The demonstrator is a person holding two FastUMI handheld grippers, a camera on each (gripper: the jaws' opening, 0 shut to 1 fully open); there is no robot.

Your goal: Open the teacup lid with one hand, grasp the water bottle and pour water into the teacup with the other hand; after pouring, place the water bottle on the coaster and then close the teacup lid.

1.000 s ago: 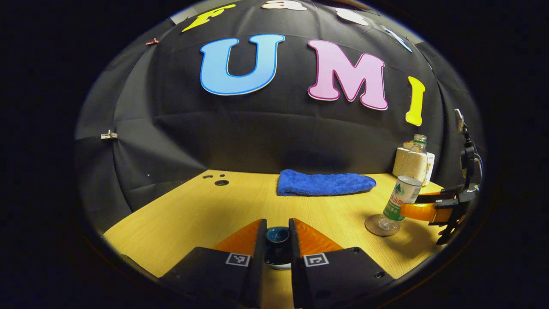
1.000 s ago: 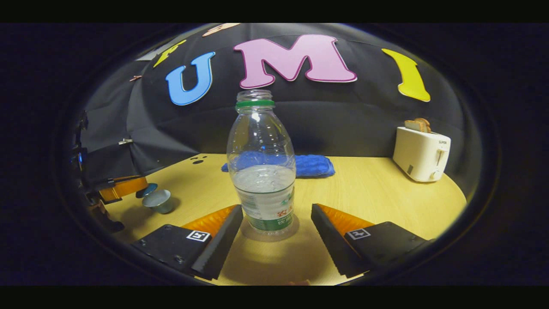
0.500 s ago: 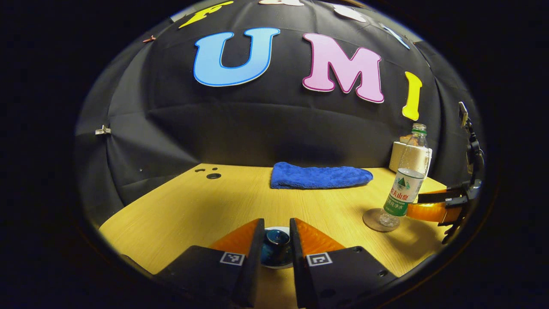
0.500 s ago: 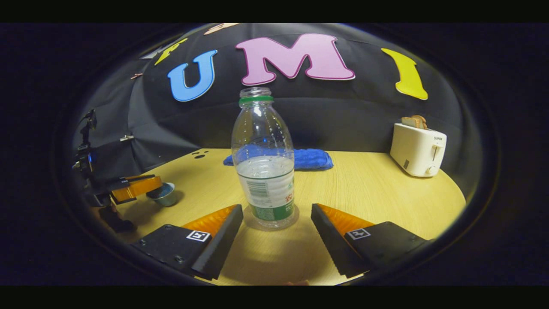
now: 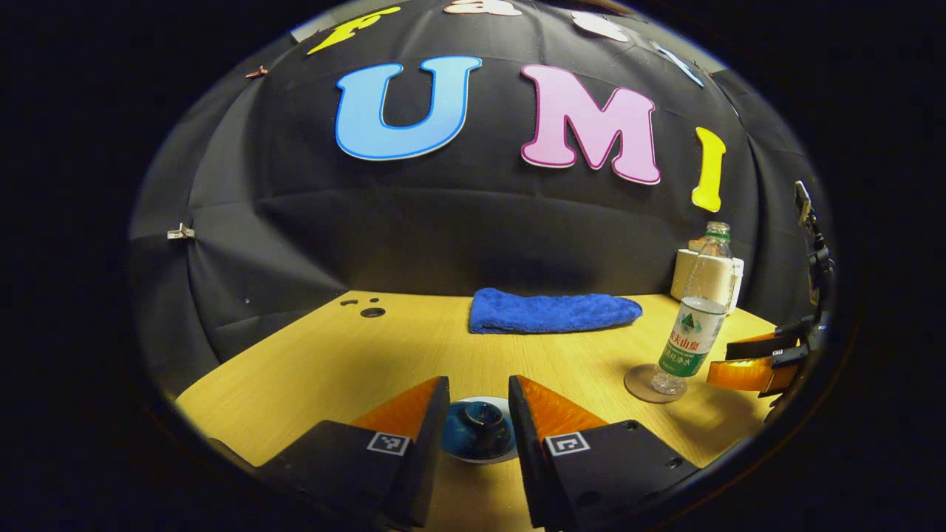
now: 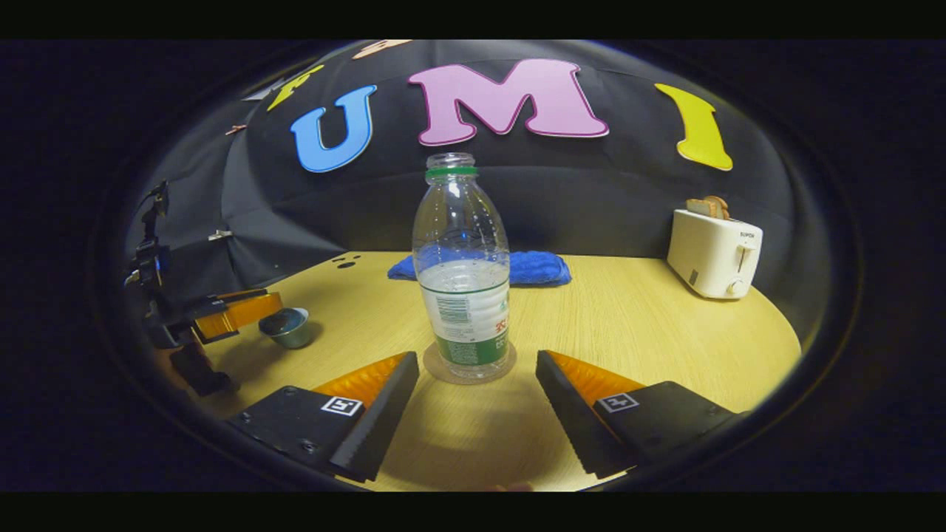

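Three risks stand out from how things lie now.

1. The dark blue glazed lid (image 5: 479, 427) sits on the small teacup (image 6: 289, 327), between the fingers of the left gripper (image 5: 477, 428). Those fingers stand a little apart at either side of it, and whether they touch it cannot be told. If the lid rests off-centre, pulling away could drag or tip it.
2. The clear plastic water bottle with the green neck ring (image 6: 463, 273) stands upright and uncapped on the round brown coaster (image 6: 436, 365), ahead of the right gripper (image 6: 477, 384), whose fingers are spread wide and clear of it. A sideways swing while backing off could clip the bottle and spill water over the wooden bench (image 6: 635, 332).
3. The teacup is light; any nudge from the left fingers could slide it across the bench.
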